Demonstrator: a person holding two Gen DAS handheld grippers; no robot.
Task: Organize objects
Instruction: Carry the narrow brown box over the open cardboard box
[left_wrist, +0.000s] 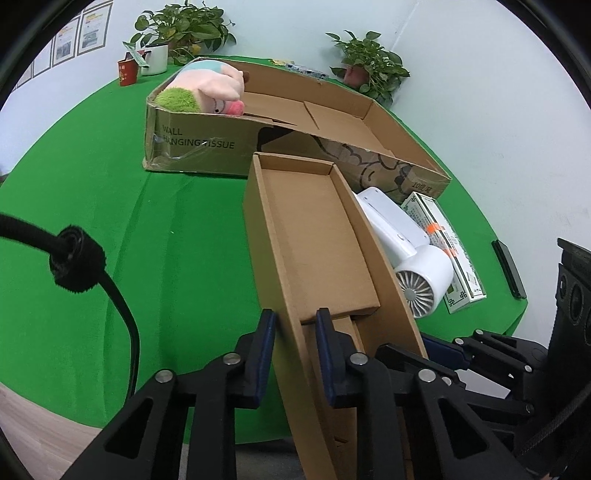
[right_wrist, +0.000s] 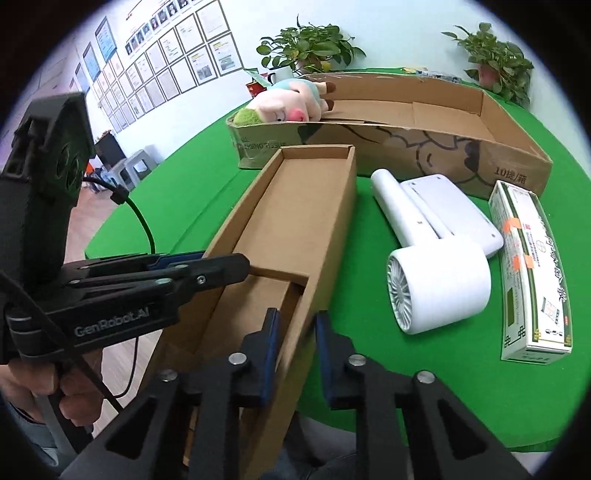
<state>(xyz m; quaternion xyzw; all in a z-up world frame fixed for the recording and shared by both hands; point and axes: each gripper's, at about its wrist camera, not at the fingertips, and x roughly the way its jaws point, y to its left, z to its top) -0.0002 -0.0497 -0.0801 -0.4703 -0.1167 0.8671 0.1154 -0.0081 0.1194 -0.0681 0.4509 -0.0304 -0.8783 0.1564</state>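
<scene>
The left tool (left_wrist: 293, 325) is showing black plastic arms with shiny round silver screws and dark blue pads (left_wrist: 266, 332). A black cable (left_wrist: 122, 310) with a fuzzy black strap is hanging beside it. The right tool (right_wrist: 293, 325) is looking the same. White letters are spelling "GenRobot.AI" on the left tool's side.

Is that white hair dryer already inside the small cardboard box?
No, the white hair dryer lies on the green tablecloth beside the small cardboard box.
</scene>
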